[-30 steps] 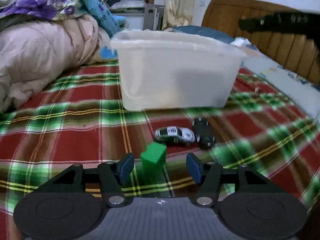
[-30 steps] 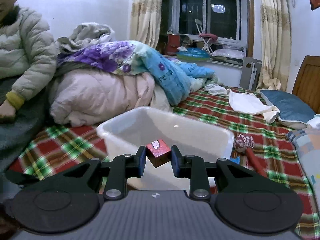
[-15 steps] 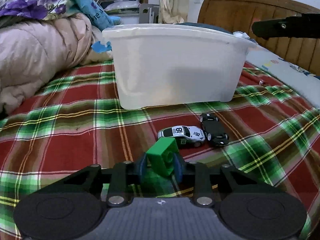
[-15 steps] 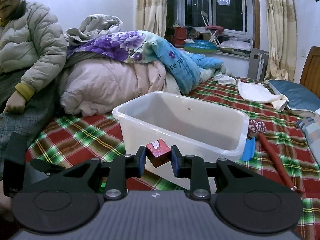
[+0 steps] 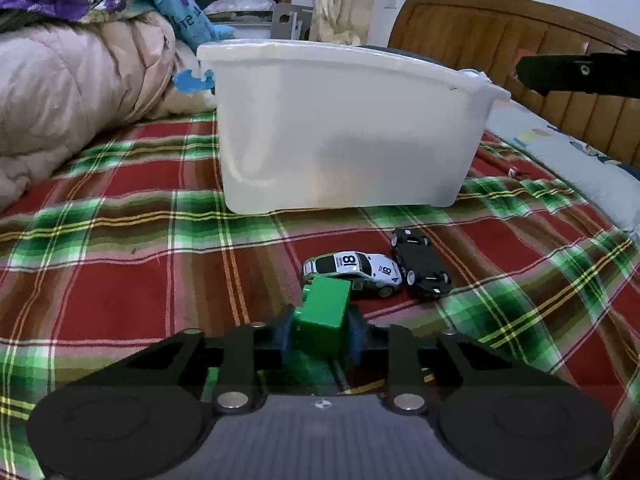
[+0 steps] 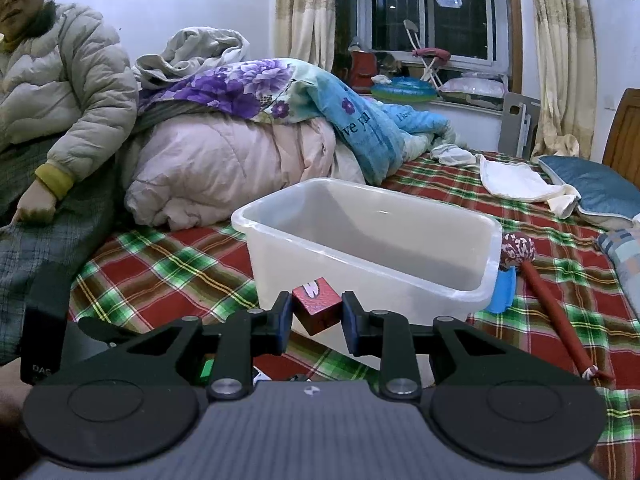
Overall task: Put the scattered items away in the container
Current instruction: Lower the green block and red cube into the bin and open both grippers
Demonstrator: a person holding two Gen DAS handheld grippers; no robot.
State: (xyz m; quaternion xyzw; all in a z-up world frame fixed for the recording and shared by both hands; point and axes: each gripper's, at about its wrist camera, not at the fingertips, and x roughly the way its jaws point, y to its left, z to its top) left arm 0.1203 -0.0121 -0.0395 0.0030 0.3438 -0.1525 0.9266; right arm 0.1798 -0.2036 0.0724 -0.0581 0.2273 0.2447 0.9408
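Nearest, the left gripper (image 5: 322, 330) has its fingers clamped on a green block (image 5: 324, 312) low over the plaid bed; the right gripper (image 6: 316, 318) pinches a red block (image 6: 317, 310). Beyond both sits the white plastic bin (image 6: 400, 276), closer to the right.

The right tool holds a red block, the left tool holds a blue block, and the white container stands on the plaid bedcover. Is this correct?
Not quite. The block in the left tool is green, not blue, as the left wrist view shows. The right tool does hold a red block, and the white container stands on the plaid bedcover.
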